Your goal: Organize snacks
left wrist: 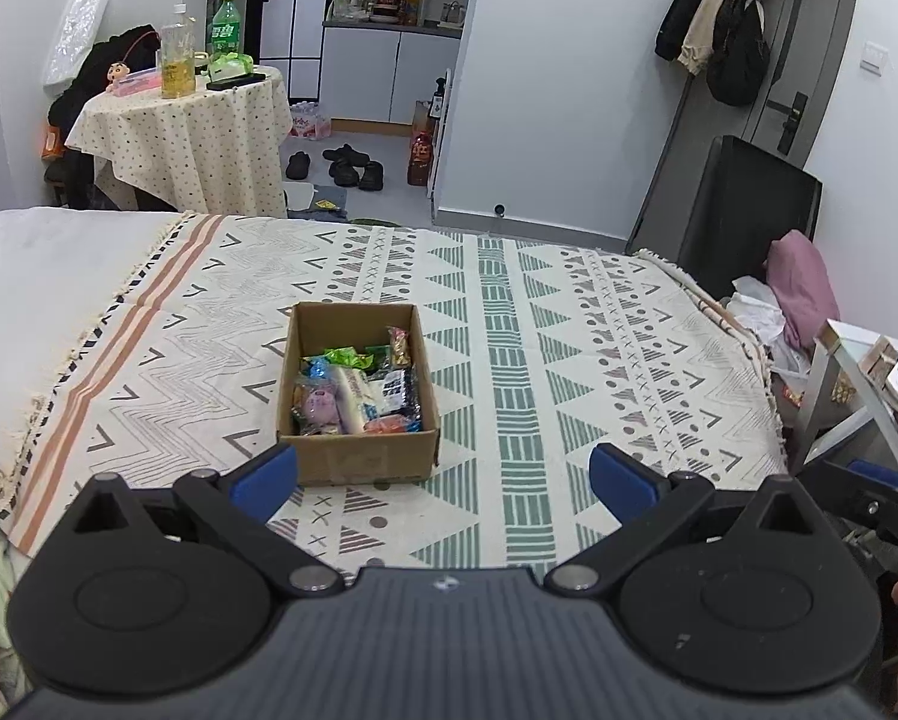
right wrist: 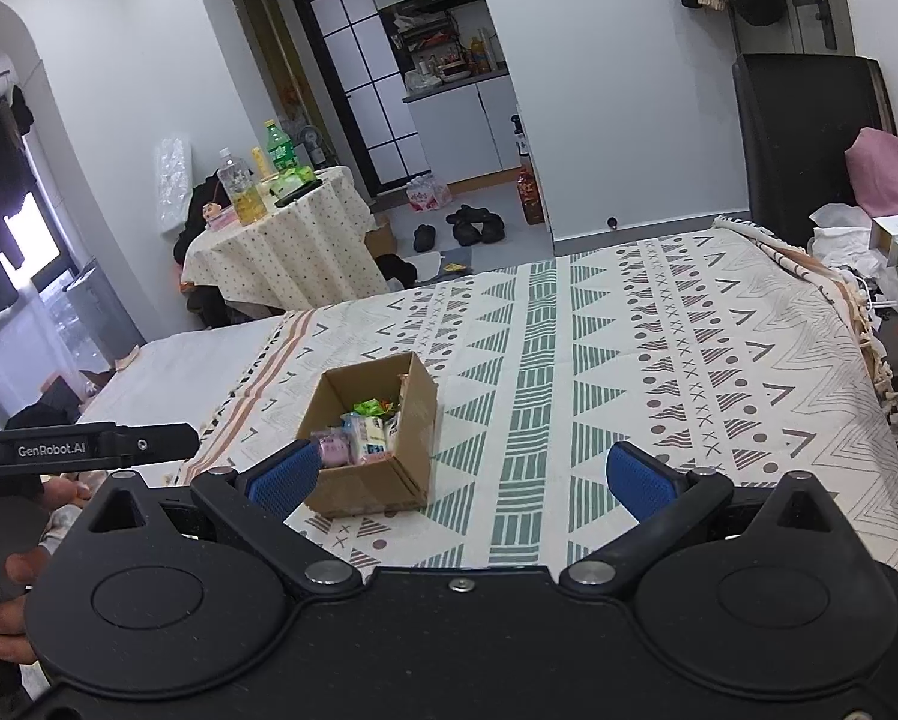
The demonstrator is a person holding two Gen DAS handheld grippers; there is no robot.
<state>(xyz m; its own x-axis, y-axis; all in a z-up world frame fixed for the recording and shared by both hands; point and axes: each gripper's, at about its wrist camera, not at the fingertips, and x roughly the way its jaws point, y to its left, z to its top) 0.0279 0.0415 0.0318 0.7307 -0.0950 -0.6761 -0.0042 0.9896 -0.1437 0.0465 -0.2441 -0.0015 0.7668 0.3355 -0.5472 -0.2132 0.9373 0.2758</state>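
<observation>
A small open cardboard box [left wrist: 359,461] stands on the patterned bed cover, holding several wrapped snacks [left wrist: 359,390] in green, pink, white, black and orange wrappers. My left gripper [left wrist: 443,480] hovers open just in front of the box, nothing between its blue pads [left wrist: 266,477]. From the right wrist view the same box [right wrist: 368,483] sits ahead to the left with snacks [right wrist: 362,435] inside. My right gripper [right wrist: 464,477] is open and empty, its left pad [right wrist: 284,480] overlapping the box's near corner in the image.
The patterned cover [left wrist: 509,330] spreads wide to the right of the box. A round clothed table [left wrist: 191,126] with bottles stands beyond the bed. A black chair [left wrist: 743,204] and a side table [left wrist: 869,372] stand right. A hand holds the other gripper's handle [right wrist: 5,540].
</observation>
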